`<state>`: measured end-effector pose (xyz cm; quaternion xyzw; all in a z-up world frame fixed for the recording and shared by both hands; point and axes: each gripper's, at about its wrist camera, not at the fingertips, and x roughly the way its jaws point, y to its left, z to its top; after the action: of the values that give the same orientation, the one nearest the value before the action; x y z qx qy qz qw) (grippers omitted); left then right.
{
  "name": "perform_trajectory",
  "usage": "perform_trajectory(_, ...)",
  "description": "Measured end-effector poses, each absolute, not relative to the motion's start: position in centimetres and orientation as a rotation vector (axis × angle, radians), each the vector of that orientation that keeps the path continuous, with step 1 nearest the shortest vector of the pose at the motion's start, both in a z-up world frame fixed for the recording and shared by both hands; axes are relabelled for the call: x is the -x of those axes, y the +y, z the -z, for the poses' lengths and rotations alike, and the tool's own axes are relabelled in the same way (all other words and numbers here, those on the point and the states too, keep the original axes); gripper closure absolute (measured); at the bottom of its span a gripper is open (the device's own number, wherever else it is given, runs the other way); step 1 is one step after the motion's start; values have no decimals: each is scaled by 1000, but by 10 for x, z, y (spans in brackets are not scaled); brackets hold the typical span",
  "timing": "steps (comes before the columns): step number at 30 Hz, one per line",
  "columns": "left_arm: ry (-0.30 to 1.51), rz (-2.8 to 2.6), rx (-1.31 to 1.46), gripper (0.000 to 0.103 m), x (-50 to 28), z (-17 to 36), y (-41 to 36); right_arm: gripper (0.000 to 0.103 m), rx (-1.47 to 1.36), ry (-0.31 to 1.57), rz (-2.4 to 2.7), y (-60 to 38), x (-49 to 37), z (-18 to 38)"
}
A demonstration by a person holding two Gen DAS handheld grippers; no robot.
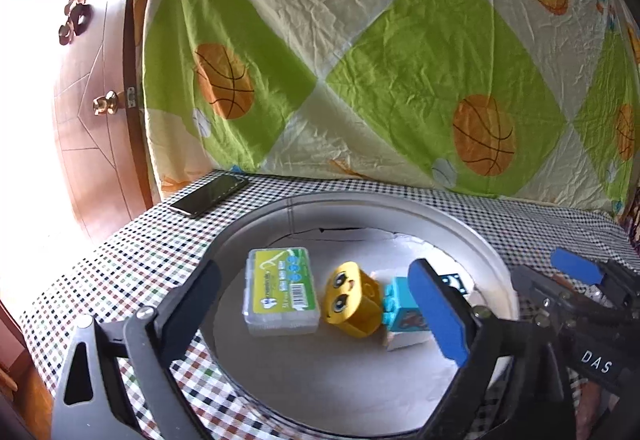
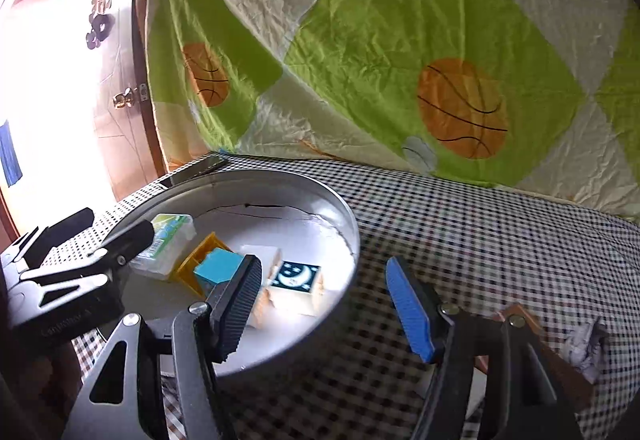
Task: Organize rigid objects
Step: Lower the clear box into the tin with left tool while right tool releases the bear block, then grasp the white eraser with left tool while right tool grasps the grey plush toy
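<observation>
Both claws stood spread, pinching nothing: left claw over the round tray, right claw straddling its 3 o'clock rim. Inside lay one clear box, one yellow block, one teal block, one moon block. One phone sat on the bench at 11 o'clock.

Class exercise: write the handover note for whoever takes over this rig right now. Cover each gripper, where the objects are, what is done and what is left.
Left gripper: open, empty, over the tray.
Right gripper: open, empty, at the tray's right rim.
In the tray: floss box, yellow face block, teal block, moon block.
Done: these four are gathered.
Left: the phone lies outside on the cloth; possibly nothing more.
</observation>
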<state>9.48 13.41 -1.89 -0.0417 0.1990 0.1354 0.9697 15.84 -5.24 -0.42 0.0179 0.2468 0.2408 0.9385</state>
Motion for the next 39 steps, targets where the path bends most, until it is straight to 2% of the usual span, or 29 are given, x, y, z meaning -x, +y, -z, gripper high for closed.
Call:
perform_trajectory(9, 406, -84, 3, 3, -97, 18, 35, 35, -113, 493, -269, -166, -143, 22)
perform_trajectory(16, 505, 55, -102, 3, -121, 37, -38, 30, -216, 507, -142, -221, -144, 36)
perform_trajectory(29, 751, 161, -195, 10, -178, 75, -88, 27, -353, 516, -101, -253, -148, 45)
perform_trajectory(32, 789, 173, -181, 26, -183, 80, -86, 27, -385, 526, -91, -258, -149, 47)
perform_trajectory(35, 785, 199, -170, 54, -180, 80, -87, 27, -384, 541, -80, -257, -152, 48)
perform_trajectory(39, 768, 189, -167, 57, -178, 79, -87, 27, -349, 572, -64, -250, -157, 48)
